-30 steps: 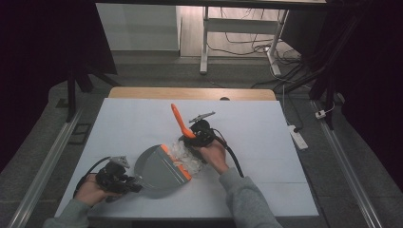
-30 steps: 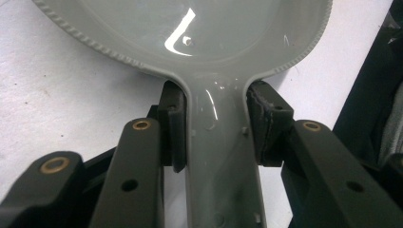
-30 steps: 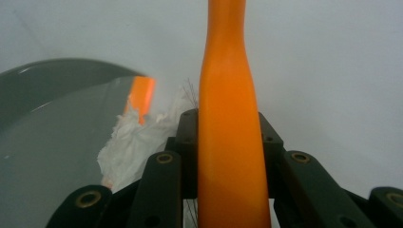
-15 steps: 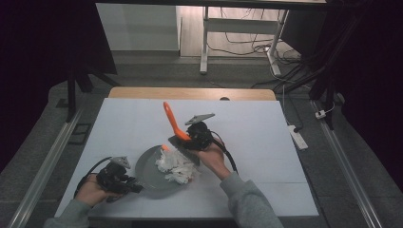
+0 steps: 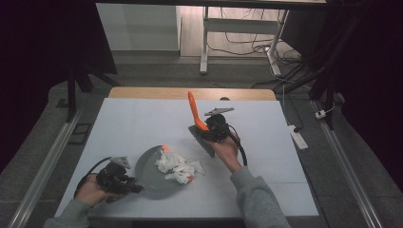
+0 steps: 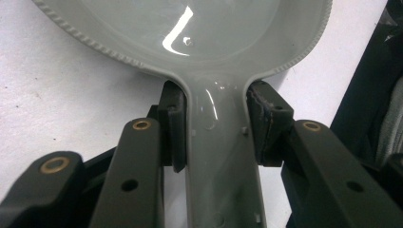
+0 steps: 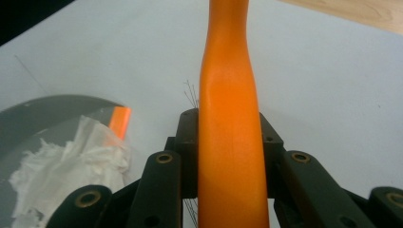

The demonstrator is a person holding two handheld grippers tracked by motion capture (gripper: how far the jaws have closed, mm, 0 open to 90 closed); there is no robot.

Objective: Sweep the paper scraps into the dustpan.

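Near the table's (image 5: 142, 118) front left corner, the left gripper (image 5: 124, 180) clamps the handle of a grey dustpan (image 5: 149, 166) lying flat, crumpled white paper (image 5: 178, 167) heaped at its right side. Just right of it, toward the table's middle, the right gripper (image 5: 205, 133) is closed on the orange handle of a brush (image 5: 196, 111), held above the surface.

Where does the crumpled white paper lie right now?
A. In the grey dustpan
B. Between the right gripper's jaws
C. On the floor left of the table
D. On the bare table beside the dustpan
A: the high view shows the crumpled white paper resting inside the grey dustpan, whose handle the left gripper clamps.
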